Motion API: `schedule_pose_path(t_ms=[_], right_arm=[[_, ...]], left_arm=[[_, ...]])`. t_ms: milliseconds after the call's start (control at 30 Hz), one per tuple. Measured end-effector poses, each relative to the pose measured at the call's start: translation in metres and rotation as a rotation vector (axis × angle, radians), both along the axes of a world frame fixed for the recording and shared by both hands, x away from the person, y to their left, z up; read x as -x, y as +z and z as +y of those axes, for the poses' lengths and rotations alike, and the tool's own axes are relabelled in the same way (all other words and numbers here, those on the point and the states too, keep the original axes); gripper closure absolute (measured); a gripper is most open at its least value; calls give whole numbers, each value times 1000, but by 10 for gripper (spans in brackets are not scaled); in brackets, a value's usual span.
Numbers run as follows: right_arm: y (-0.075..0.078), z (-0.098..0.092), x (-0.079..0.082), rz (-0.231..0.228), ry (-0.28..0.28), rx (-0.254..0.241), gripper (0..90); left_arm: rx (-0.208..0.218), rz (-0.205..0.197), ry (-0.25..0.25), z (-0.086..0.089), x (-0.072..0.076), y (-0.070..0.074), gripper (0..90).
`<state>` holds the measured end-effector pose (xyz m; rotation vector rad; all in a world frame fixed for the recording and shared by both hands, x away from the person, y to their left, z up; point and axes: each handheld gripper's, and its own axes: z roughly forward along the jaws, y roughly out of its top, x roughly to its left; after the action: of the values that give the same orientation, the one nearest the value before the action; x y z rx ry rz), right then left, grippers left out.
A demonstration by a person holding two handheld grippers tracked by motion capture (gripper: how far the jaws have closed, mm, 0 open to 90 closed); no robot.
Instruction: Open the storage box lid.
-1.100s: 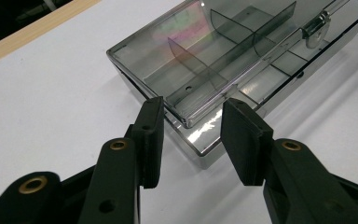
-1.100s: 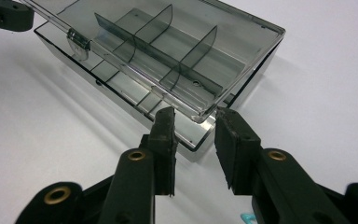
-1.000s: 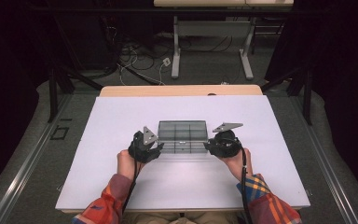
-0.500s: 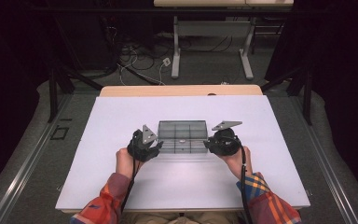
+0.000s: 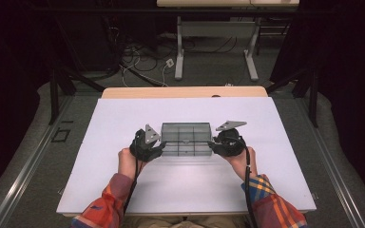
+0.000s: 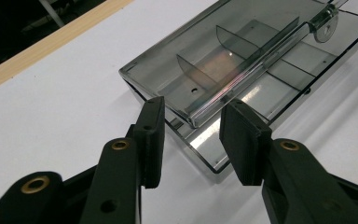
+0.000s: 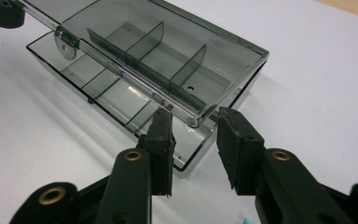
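High view: a smoky transparent compartment box (image 5: 185,139) is seen lying near the middle of the white bench (image 5: 123,190), with the left tool (image 5: 158,146) set at its 9 o'clock end and the right tool (image 5: 213,145) at its 3 o'clock end.

In the left gripper view, the left tool (image 6: 191,135) is seen part open, its jaws standing either side of the box's near corner (image 6: 200,119), where the lifted lid meets the tray; the pads are not pressed on it.

In the right gripper view, the right tool (image 7: 193,142) is likewise part open, and its jaws have just been opening a little. The box corner (image 7: 193,122) is bracketed between them, and whether the left pad touches the tray edge cannot be told. Dividers are seen inside the box, and the hinged lid is raised slightly above the tray.
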<state>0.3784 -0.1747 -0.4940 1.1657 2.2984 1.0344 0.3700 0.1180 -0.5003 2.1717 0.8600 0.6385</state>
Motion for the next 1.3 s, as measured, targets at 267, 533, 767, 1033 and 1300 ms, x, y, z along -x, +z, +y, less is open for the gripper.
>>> schedule_pose_path(t_ms=[267, 533, 767, 1033, 1300], right_arm=[[3, -1, -2, -6, -12, 0, 665], [7, 2, -7, -6, -18, -1, 670], [12, 4, -13, -10, -14, 37, 679], [21, 4, -25, 25, -16, 27, 694], [31, 5, -40, 19, -30, 36, 717]], left_arm=[[6, 4, -3, 0, -3, 4, 625], [2, -4, 7, -1, -5, 9, 646], [2, 7, 6, 0, -11, 13, 670], [6, 12, 10, 3, -21, 22, 718], [2, 22, 18, 6, -33, 30, 758]])
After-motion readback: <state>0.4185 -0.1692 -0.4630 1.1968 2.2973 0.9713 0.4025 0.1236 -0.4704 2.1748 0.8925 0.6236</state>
